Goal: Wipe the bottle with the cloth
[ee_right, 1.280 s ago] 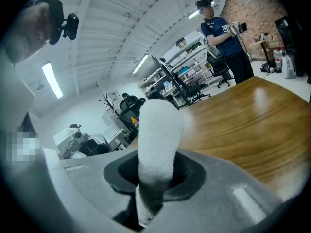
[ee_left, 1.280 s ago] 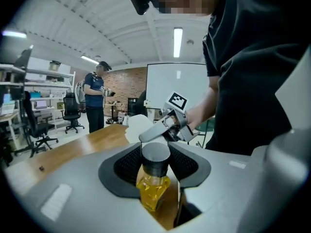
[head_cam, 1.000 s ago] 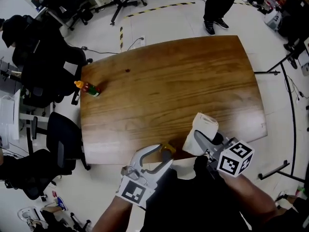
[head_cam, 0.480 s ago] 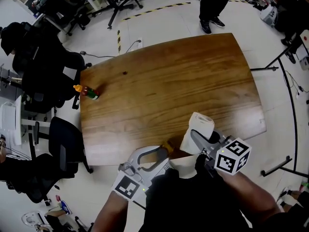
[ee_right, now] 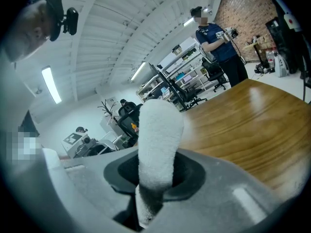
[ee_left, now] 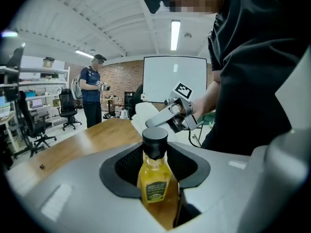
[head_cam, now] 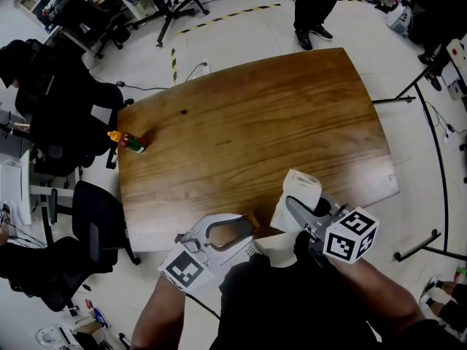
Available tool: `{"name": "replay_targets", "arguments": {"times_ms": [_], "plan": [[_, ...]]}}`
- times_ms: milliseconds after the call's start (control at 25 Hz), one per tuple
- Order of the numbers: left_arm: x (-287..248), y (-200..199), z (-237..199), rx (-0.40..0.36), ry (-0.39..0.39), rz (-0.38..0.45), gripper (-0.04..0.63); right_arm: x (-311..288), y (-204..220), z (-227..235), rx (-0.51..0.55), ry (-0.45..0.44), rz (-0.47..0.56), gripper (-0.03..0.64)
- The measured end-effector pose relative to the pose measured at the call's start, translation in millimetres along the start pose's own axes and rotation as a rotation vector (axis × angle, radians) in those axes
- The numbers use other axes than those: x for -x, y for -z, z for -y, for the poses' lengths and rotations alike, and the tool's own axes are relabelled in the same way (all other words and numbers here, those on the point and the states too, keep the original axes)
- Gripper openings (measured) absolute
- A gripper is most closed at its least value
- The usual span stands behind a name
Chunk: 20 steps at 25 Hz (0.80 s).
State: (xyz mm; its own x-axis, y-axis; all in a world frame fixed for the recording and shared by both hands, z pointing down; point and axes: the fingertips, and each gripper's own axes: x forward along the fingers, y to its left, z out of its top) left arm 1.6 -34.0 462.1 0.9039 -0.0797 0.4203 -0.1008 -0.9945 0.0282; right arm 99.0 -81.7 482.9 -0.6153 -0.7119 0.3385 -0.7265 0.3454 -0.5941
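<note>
My left gripper has just been closing, and its jaws now stand partway in, clamped on the bottle. The left gripper view shows that bottle upright between the jaws: yellow liquid, a small label on the front and a black cap standing clear above them. In the head view it sits at the near edge of the table, right in front of me.

My right gripper is closed on the cloth. It is a white, fluffy roll pinched low down, and its rounded top rises well above the jaws. It is held over the near edge of the table, just to the right of the bottle. From the left gripper view the cloth looks to be a little beyond the bottle and not touching it, though I would not swear to the gap.

By count, I have two grippers, one in each hand, and one cloth. There are two bottles: the yellow one I hold and a small second bottle with an orange cap, lying at the far left edge of the table, well apart from my hands. There is one wooden table. One person stands on the floor beyond its far end.
</note>
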Motion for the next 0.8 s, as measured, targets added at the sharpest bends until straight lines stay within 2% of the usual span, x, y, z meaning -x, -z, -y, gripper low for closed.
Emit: {"name": "replay_targets", "arguments": {"times_ms": [120,240,360,480,600,800], "plan": [[1.5,1.5,-1.7,0.012,-0.096,-0.001,0.207,1.8,-0.5,-1.4,0.001,-0.001,0.001,0.075],[6.0,-2.4,-4.2,0.041,-0.246,0.022,0.222,1.5,0.0,-1.6,0.0,-0.011,0.002,0.075],[11.7,-18.5,-4.2,0.106,-0.396,0.111,0.221,-1.2,-0.5,-2.4,0.002,-0.016,0.0,0.075],[14.6,-25.6,-10.4,0.187,-0.526,0.143,0.211,-4.1,-1.1,-6.0,0.004,-0.028,-0.002,0.075],[13.0,-24.4,-12.5,0.262,-0.565,0.156,0.212,-6.6,-3.5,-10.5,0.017,-0.042,-0.006,0.075],[10.3,-21.0,-13.6,0.28,-0.6,0.144,0.212,-7.6,-4.8,-11.9,0.027,-0.06,-0.012,0.075]]}}
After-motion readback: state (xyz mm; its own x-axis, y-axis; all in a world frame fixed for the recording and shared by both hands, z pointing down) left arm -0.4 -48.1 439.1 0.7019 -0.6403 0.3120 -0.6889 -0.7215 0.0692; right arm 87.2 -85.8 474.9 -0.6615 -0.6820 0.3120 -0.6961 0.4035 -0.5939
